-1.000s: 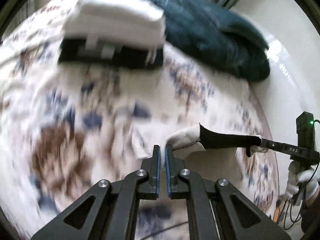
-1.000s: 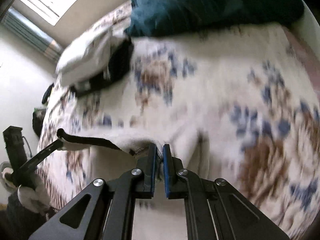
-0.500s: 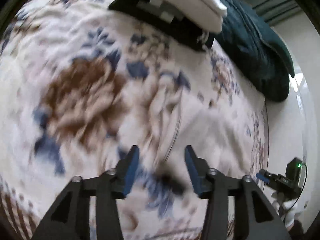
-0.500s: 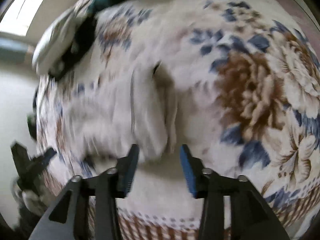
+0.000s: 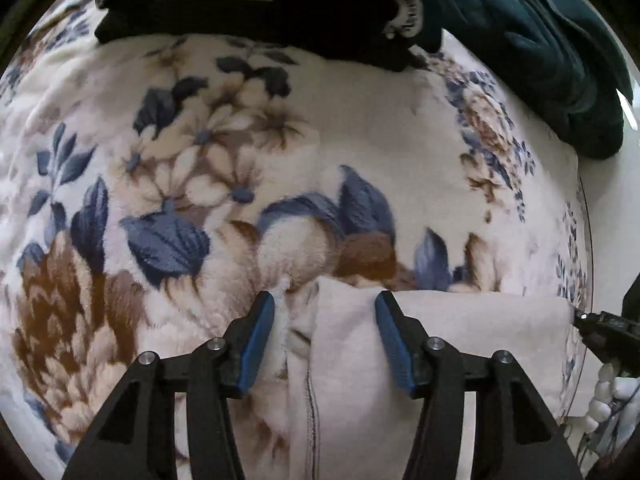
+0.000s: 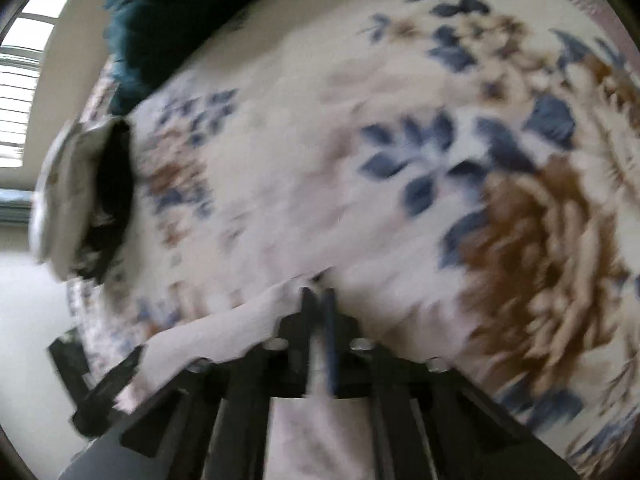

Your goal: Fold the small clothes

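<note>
Left wrist view showed the left gripper (image 5: 324, 336) with fingers spread wide over the pale pink garment (image 5: 460, 336), which lay flat on the floral blanket (image 5: 360, 120). In the blurred right wrist view, the right gripper (image 6: 319, 300) had fingers pressed together, pinching the garment's edge (image 6: 248, 320). Folded clothes (image 5: 256, 8) lay beyond.
</note>
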